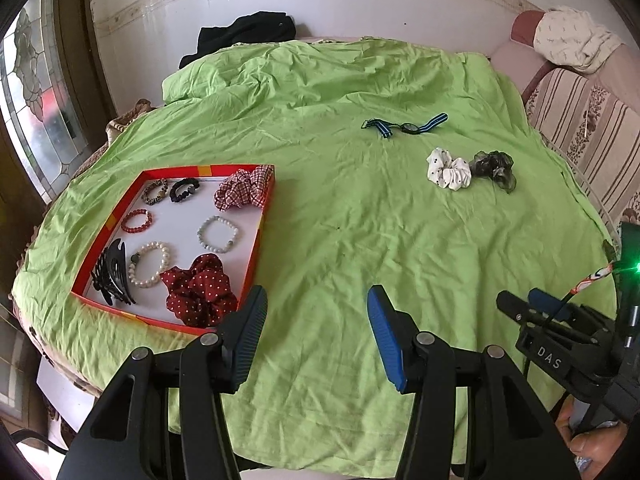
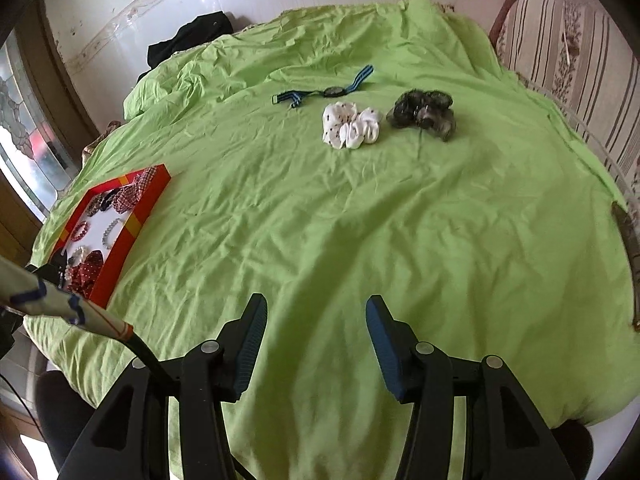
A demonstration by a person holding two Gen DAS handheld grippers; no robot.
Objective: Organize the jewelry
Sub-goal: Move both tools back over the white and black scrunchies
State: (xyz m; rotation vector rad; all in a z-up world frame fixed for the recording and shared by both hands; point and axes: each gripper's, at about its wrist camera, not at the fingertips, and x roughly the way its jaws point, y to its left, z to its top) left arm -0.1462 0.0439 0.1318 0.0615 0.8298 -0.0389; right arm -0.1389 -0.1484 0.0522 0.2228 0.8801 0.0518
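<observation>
A red-rimmed tray (image 1: 262, 226) on the green cloth holds several bead bracelets, a black hair claw (image 1: 112, 276), a checked scrunchie (image 1: 244, 190) and a red dotted scrunchie (image 1: 200, 290). The tray also shows at the left in the right wrist view (image 2: 120, 246). On the cloth farther off lie a striped-band watch (image 1: 406, 126) (image 2: 326, 88), a white scrunchie (image 1: 448, 168) (image 2: 352, 126) and a dark sheer scrunchie (image 1: 494, 168) (image 2: 424, 114). My left gripper (image 1: 318, 336) is open and empty beside the tray's near right corner. My right gripper (image 2: 316, 340) is open and empty over bare cloth.
The green cloth (image 1: 340, 240) covers a round table. A black garment (image 1: 244, 34) lies at the far edge. A striped sofa (image 1: 588, 124) with a pale cloth stands at the right. A stained-glass window (image 1: 36, 112) is at the left.
</observation>
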